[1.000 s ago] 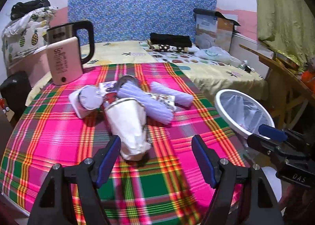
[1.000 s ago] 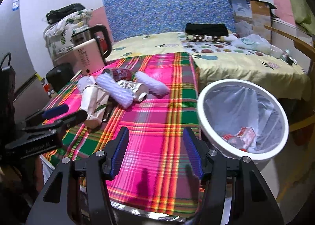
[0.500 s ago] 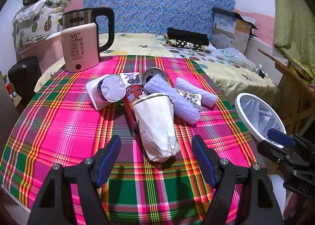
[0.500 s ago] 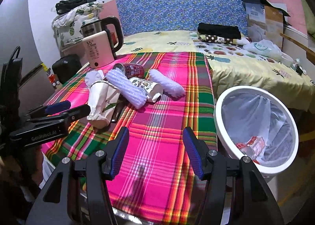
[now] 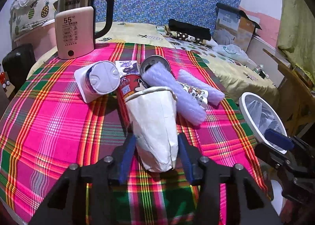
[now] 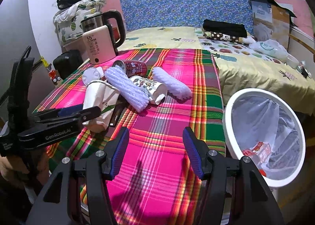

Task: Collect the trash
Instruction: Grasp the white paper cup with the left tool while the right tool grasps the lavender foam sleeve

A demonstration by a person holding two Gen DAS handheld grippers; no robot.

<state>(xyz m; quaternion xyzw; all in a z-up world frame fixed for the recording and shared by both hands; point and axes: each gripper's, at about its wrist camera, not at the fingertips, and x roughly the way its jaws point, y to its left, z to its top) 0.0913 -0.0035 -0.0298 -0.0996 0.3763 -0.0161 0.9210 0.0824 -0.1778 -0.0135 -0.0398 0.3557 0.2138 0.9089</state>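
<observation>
A crumpled white paper bag [image 5: 155, 126] lies on the plaid tablecloth, its near end between the blue pads of my left gripper [image 5: 156, 152], which has closed on it. It also shows in the right wrist view [image 6: 99, 103] with the left gripper [image 6: 78, 113] on it. Behind it lie a red can [image 5: 130, 87], a white yogurt cup [image 5: 98, 81], two purple foam rolls [image 5: 173, 95] and a printed paper cup [image 6: 149, 88]. My right gripper [image 6: 155, 154] is open and empty above the table's near edge, left of the white trash bin [image 6: 263, 138].
A pink electric kettle [image 5: 75, 28] stands at the table's far left. The bin [image 5: 261, 120] is lined with a bag and holds some trash. A bed with clothes and a cardboard box lies behind the table. A wooden table stands at the right.
My left gripper has moved forward to the white paper bag and its jaws have closed from wide open onto the bag's near end. The right gripper stays open, shifted slightly.
</observation>
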